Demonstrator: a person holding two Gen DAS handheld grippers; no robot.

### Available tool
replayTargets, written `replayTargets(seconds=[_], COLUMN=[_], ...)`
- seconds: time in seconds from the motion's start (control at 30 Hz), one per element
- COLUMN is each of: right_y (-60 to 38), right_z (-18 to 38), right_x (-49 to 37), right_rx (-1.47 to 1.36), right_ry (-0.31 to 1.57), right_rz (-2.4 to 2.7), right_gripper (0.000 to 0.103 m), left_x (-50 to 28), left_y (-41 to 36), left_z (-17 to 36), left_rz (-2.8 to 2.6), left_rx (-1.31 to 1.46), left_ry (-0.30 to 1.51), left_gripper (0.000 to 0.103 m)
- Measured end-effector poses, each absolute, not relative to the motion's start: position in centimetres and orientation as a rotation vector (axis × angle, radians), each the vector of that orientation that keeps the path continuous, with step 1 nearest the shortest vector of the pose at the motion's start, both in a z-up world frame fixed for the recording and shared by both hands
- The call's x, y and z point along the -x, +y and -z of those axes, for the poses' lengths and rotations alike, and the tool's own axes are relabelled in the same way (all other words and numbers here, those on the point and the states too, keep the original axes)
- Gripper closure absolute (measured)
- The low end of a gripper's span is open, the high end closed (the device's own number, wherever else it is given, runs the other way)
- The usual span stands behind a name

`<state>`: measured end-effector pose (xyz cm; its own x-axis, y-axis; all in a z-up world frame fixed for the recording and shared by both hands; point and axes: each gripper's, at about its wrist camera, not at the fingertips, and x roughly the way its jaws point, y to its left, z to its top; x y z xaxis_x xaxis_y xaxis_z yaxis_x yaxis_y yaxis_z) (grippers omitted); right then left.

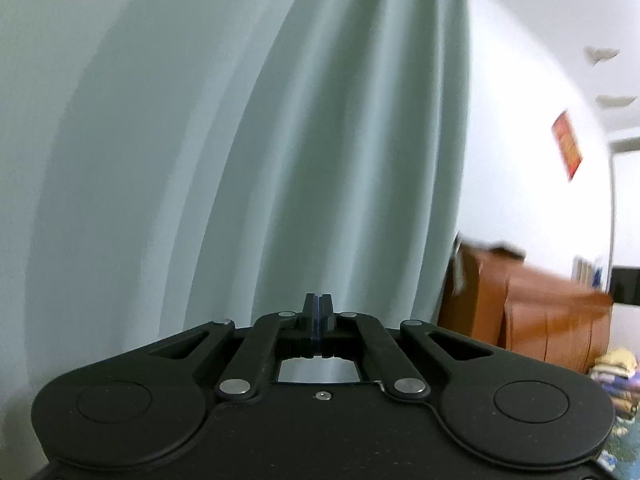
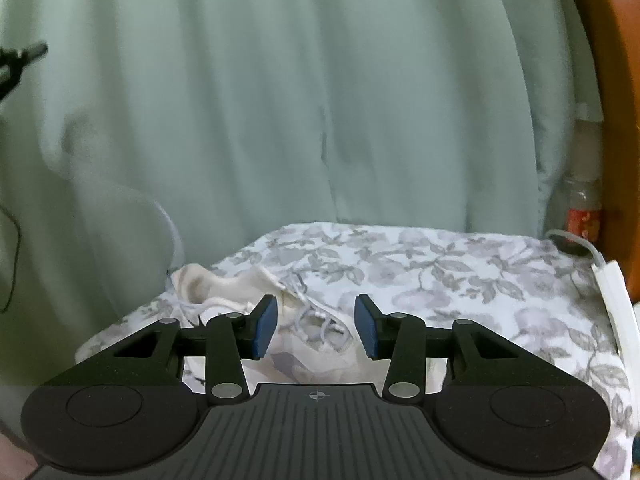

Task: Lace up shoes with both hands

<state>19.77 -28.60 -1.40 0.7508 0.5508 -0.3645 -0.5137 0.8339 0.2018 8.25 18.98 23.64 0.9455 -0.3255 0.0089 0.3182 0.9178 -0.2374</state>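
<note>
Right gripper (image 2: 316,326): nearest the lens; blue pads apart, nothing clamped; aimed slightly down at shoe, laces visible in the gap beyond the fingertips.
Left gripper (image 1: 319,308): pads pressed together, nothing visible between them; pointed level at curtain (image 1: 280,140), away from the work.
Shoe (image 2: 256,308): pale sneaker on floral cloth (image 2: 460,280), near its left edge, partly hidden behind right gripper's left finger.
Laces (image 2: 316,320): loose, tangled over the tongue area; no free end told apart.
Shoe axis: long axis apparently runs from upper left to lower right in right wrist view; collar-like opening at upper left, so toe judged toward lower right, nearer the camera. Not certain, lower part hidden.
Risk 1: closing now likely catches several strands at once, or upper fabric; cause, tangle with no end isolated.
Risk 2: shoe unrestrained with left gripper away; pull on a lace could drag it off the near cloth edge.
Risk 3: bottle (image 2: 580,200) and white cable (image 2: 612,292) at far right, well apart; low concern.
</note>
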Motion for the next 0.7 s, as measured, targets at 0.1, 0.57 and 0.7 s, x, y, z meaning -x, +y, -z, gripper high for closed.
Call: replayTargets(seconds=[0.1,0.57,0.7], right_y=[-29.0,-30.5,-31.4], right_z=[1.4,2.3,2.7], right_x=[-19.4,-17.8,-17.8], right_rx=[-0.093,-0.104,-0.117], right_ry=[0.433,0.46,0.455], right_rz=[-0.567,-0.499,-0.477], right_gripper=[0.063,0.059,0.059], left_x=[-11.4,-31.6,-34.9], left_y=[17.9,8.4,7.0], left_z=[-20.2,-4.2,-1.0], left_rz=[0.374,0.603,0.54], left_rx=[0.295,0.64,0.709], left_ry=[0.177,0.868,1.032], left_gripper=[0.103,0.057,0.054])
